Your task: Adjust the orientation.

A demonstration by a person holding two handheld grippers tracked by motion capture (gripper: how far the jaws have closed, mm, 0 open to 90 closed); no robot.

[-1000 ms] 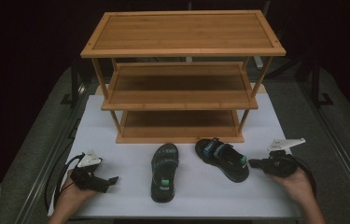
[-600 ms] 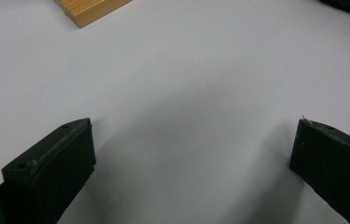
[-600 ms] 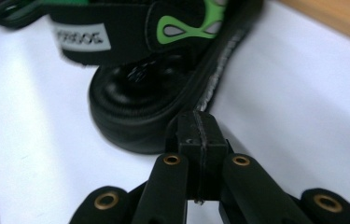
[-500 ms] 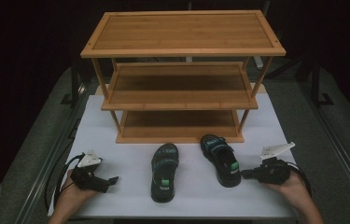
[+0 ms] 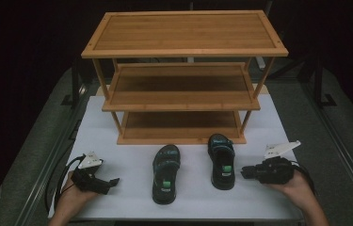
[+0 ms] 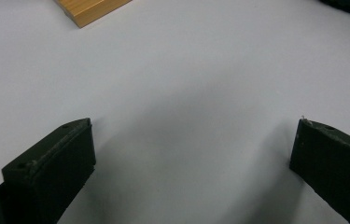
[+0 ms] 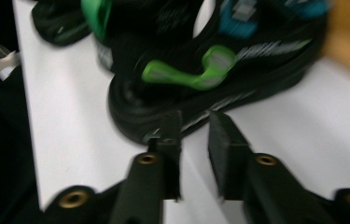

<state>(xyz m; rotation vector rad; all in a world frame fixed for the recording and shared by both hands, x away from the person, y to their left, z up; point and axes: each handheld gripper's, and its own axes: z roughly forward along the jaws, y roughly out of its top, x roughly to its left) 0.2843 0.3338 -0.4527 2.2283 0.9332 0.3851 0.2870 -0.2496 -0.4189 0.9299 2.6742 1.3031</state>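
Currently the right gripper (image 5: 243,172), jaws narrowed to a slim gap and holding nothing, sits just beside the heel of the right sandal (image 5: 222,160) in front of the rack (image 5: 182,96). Risk: that gap looks too tight to take the sole edge, so a push could skid it into the left sandal (image 5: 165,173). Left gripper (image 5: 115,181) wide, empty, left of that sandal.

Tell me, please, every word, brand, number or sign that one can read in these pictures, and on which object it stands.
No text can be read.
Right sandal: pale marks along the sole edge in the right gripper view, too blurred to read.
Left sandal, wooden rack, both grippers: no lettering visible.
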